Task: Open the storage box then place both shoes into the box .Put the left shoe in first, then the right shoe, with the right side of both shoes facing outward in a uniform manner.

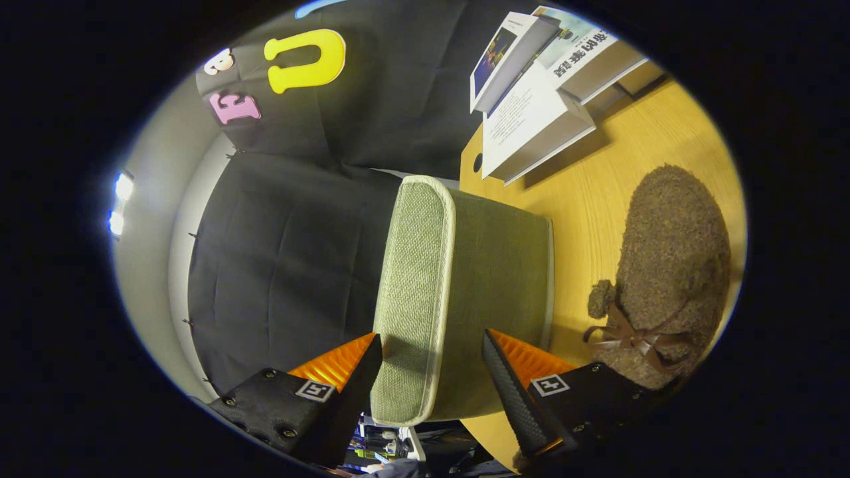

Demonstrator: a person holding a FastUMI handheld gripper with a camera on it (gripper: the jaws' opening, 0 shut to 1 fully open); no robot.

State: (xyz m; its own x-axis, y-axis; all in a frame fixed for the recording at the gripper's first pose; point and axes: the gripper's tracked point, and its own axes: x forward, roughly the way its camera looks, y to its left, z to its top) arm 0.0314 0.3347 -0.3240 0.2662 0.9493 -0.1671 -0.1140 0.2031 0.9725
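With hand-held gripper (431, 348) fingers astride box lid (412, 299), shoe (671, 279) beside, books (538, 86) beyond.

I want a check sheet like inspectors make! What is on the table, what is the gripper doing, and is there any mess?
Surface: wooden table, seen tilted.
Job's things: green fabric storage box between the fingers; whether it is open cannot be told. One brown fuzzy shoe with a ribbon bow lies on the table beside the box.
Clutter: stacked books beyond the box.
Gripper: gripper astride the box's lid edge; one finger touches it, the other stands apart, so open.
Cables: nothing seen.
Surroundings: black cloth wall, lamps at the side.
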